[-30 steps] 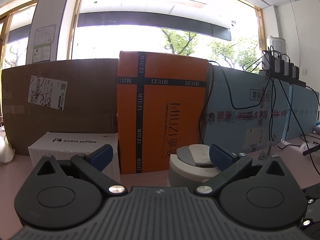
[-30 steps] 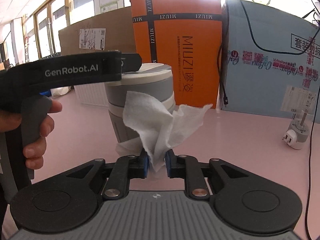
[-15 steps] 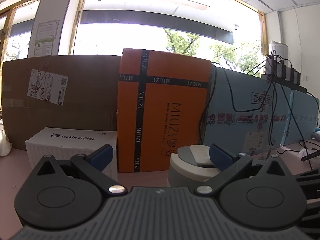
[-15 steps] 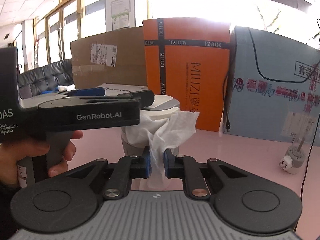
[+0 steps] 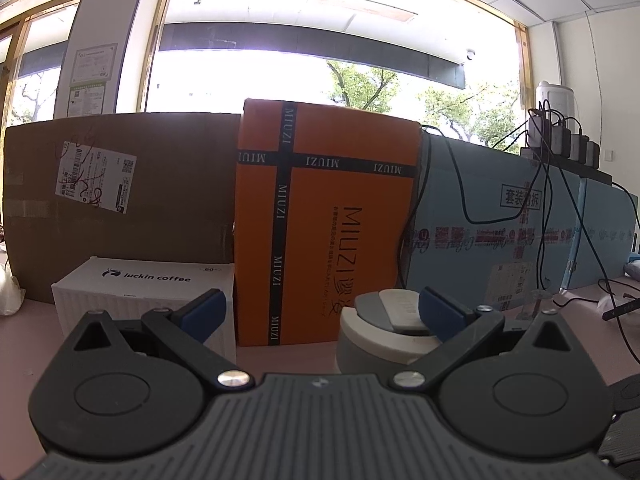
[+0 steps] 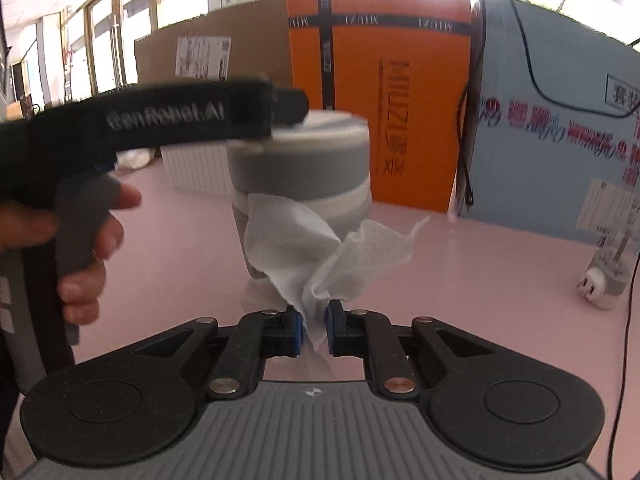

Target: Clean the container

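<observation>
Wiping step, judging by the setup: press the tissue [image 6: 320,252] flat on the container [image 6: 300,184] wall, sweep around, avoid tipping. Right gripper [image 6: 311,330] clamped shut on the tissue's tail, wad touching the lower wall. Container upright on the pink table [image 6: 460,264]. Left gripper [image 5: 320,312] spread wide, gripping nothing, right pad resting on the lid. Orange box [image 6: 380,92] behind.

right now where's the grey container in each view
Left wrist: container sits low, right of centre, its lid by the left gripper's right finger.
Right wrist: container stands at centre, behind the tissue pinched in the right gripper.
Shared landmark: the orange box just behind it.
</observation>
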The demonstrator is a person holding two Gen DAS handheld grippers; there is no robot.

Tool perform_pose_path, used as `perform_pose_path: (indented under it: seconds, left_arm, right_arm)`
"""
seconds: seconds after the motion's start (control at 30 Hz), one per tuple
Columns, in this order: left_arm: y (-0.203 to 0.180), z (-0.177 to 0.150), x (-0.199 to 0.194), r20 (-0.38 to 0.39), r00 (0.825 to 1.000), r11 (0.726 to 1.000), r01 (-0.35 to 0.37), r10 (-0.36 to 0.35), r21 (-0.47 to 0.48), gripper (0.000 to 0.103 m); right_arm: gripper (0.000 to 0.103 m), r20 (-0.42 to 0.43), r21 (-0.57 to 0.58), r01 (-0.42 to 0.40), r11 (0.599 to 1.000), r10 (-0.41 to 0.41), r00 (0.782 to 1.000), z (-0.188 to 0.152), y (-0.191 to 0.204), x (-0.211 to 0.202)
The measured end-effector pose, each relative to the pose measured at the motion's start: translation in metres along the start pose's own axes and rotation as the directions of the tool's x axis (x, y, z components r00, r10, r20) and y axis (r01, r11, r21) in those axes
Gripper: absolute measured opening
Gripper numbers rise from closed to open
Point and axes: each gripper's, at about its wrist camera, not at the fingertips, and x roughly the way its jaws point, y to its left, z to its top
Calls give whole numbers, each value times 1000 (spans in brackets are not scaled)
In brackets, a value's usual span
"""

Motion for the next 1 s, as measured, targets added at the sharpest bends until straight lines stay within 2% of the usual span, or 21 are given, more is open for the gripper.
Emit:
perform_pose_path:
  seconds: [0.1, 0.27, 0.47, 0.6, 0.8, 1.0]
  left_arm:
    - [0, 0, 0, 4, 1000, 1000, -4, 4, 7, 103]
    - [-2, -1, -2, 14, 1000, 999, -10, 10, 32, 103]
    - [-5, 0, -5, 30, 999, 996, -17, 14, 90, 103]
    - [-2, 0, -3, 16, 1000, 998, -6, 6, 55, 103]
    - [-2, -1, -4, 15, 1000, 999, -1, 0, 53, 103]
    - [0, 0, -4, 13, 1000, 999, 5, -5, 44, 103]
  right_arm:
    - [11, 18, 16, -6, 1000, 6, 1000, 1, -4, -5]
    - [11, 98, 20, -5, 1000, 3, 995, 14, -7, -25]
    - [11, 130, 39, 5, 999, -10, 991, 18, -14, -31]
    - [11, 111, 62, 3, 998, -10, 994, 18, -21, -23]
    - [11, 52, 80, 3, 997, -7, 999, 7, -27, -9]
    - [11, 47, 93, 8, 996, -13, 999, 5, -33, -6]
